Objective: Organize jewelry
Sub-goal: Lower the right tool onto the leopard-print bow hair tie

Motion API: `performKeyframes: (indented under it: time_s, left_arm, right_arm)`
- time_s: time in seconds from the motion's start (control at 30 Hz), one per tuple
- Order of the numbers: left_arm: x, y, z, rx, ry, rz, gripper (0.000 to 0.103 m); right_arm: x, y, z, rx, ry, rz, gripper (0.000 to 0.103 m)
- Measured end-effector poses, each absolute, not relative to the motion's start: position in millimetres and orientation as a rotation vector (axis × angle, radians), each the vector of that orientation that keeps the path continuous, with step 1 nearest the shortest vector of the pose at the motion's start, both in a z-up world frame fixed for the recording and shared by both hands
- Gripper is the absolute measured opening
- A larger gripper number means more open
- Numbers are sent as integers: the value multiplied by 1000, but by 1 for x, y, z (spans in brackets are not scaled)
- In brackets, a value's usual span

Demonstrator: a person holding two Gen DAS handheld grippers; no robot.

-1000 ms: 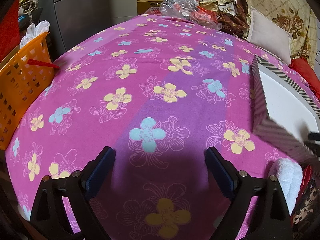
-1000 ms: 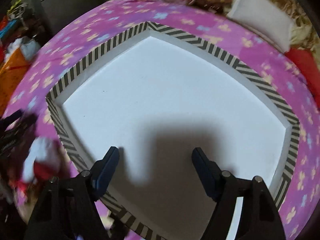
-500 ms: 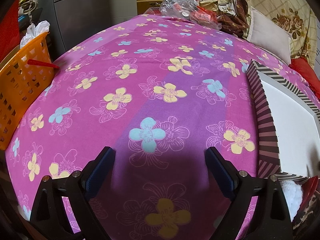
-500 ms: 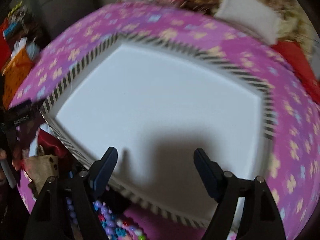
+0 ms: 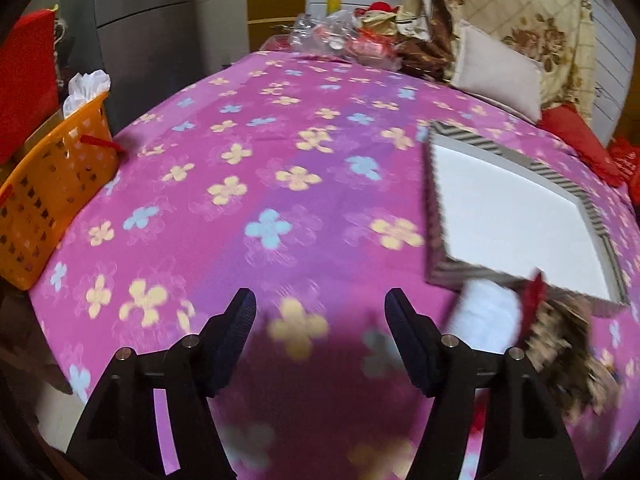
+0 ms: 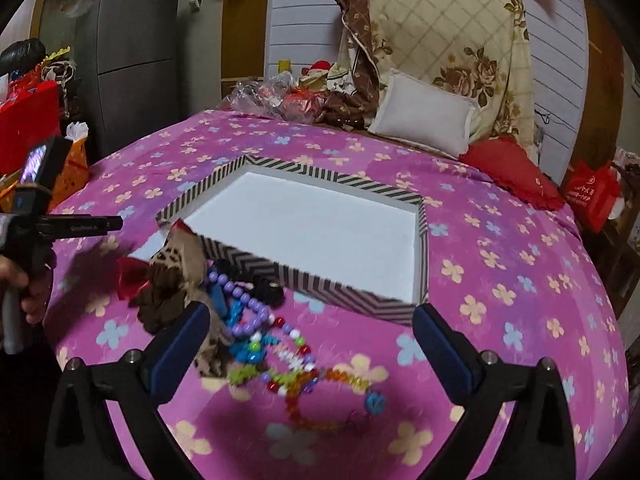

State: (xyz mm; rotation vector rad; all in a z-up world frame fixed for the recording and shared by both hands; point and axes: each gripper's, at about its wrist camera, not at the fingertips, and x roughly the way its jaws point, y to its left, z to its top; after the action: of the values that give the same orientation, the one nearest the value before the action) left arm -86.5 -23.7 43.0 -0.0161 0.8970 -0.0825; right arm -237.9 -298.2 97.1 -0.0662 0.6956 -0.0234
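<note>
Fronting shallow chevron-striped tray (image 6: 352, 294) — glossy bead strands (image 6: 280, 344).

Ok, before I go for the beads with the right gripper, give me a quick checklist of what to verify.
1. right gripper open: ok, jaws wide apart with nothing between them.
2. left gripper open: ok, nothing held.
3. striped box ready: ok, its white inside shows nothing in it.
4. bead strands within view: ok, on the bedspread just short of the box, between the right fingers.
5. Beads separable: not ok, strands overlap each other and the brown fabric items.
6. Sharpness for aiming: not ok, both views are motion-blurred.
</note>
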Motion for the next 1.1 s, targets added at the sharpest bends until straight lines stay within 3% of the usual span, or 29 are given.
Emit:
performKeyframes:
  time_s: [0.47,1.1]
  left_arm:
    - [-140,-58,61,38,846,-142,63]
    - [-145,-63,62,34,841,-167,63]
  right_arm:
    - [-234,-271,90,26,736,29,103]
    - [-221,-272,78,24,807,-23,103]
